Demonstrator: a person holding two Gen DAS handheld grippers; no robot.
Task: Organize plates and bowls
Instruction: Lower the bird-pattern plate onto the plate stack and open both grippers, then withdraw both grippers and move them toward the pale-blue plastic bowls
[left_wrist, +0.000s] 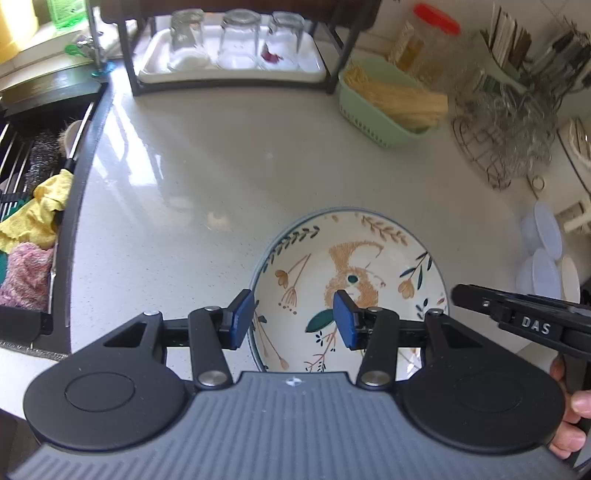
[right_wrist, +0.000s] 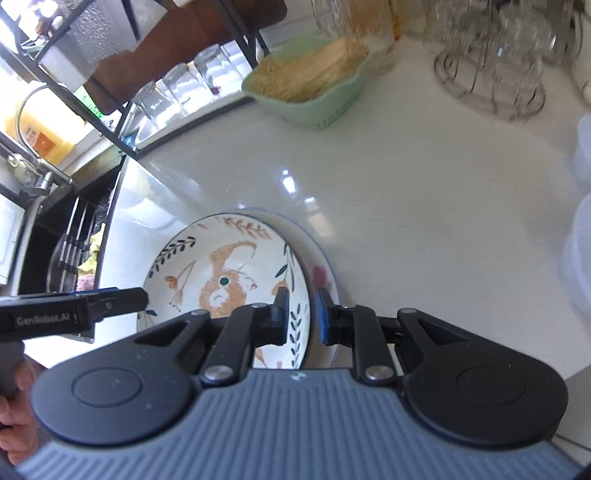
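Rabbit-patterned bowl (right_wrist: 229, 280) sits tilted on the white counter (right_wrist: 406, 221), nested against a second dish (right_wrist: 325, 280) whose rim shows just behind it on the right; how the two rest on each other is hidden by the right gripper (right_wrist: 301, 314). The right gripper's fingers (right_wrist: 282, 310) stand nearly closed across the bowl's near right rim, one pad inside and one outside; pad contact cannot be confirmed. No earlier view is supplied.

In the left wrist view the left gripper (left_wrist: 293, 319) stands about half open over the bowl (left_wrist: 351, 273): its left pad lies just outside the rim, its right pad over the interior, holding nothing. The bowl's near edge is cut off by the gripper body.

Outward: a green basket (left_wrist: 373, 107) of pale sticks, a blurred wire rack (left_wrist: 506, 125) of glassware, upturned glasses (left_wrist: 240, 33) on a white tray (left_wrist: 155, 70), and cloths (left_wrist: 37, 218) in the sink (left_wrist: 40, 96) at left. Translucent lidded containers (left_wrist: 546, 251) at right are partly cut off.
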